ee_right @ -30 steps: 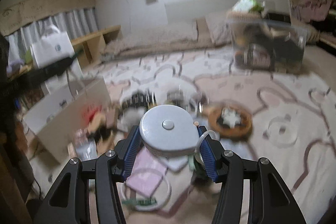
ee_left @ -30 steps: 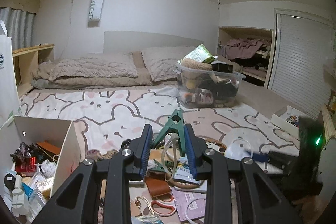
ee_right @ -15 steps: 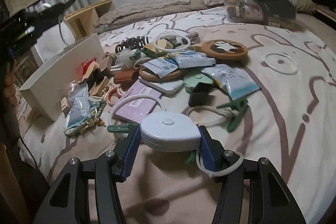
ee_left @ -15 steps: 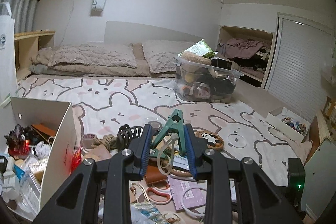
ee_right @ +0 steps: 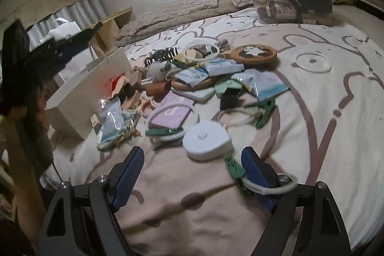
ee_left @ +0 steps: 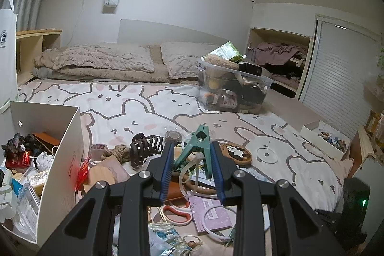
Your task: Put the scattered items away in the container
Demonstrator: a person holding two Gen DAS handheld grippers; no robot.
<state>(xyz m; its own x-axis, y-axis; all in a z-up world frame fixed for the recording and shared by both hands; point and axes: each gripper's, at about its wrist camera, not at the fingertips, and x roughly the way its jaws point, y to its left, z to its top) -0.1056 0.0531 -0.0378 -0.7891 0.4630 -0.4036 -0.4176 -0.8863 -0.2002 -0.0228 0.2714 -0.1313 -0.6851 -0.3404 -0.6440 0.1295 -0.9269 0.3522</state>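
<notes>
In the left wrist view my left gripper is shut on a green clothes peg, held in the air with a white ring dangling from it. The open white box stands just to its left, several things inside. In the right wrist view my right gripper hangs low over the bed sheet, its jaws opening. A white round case lies on the sheet just ahead of them, touched by neither pad. A small green peg with a white ring rests against the right finger.
A heap of scattered items lies mid-bed: packets, a panda coaster, a black hair claw, scissors, a purple notebook. A full clear bin stands at the back. The white box sits left of the heap.
The right gripper came down to the sheet, spread its jaws and let go of the white round case, which now lies on the bed. The left gripper still holds the green peg.
</notes>
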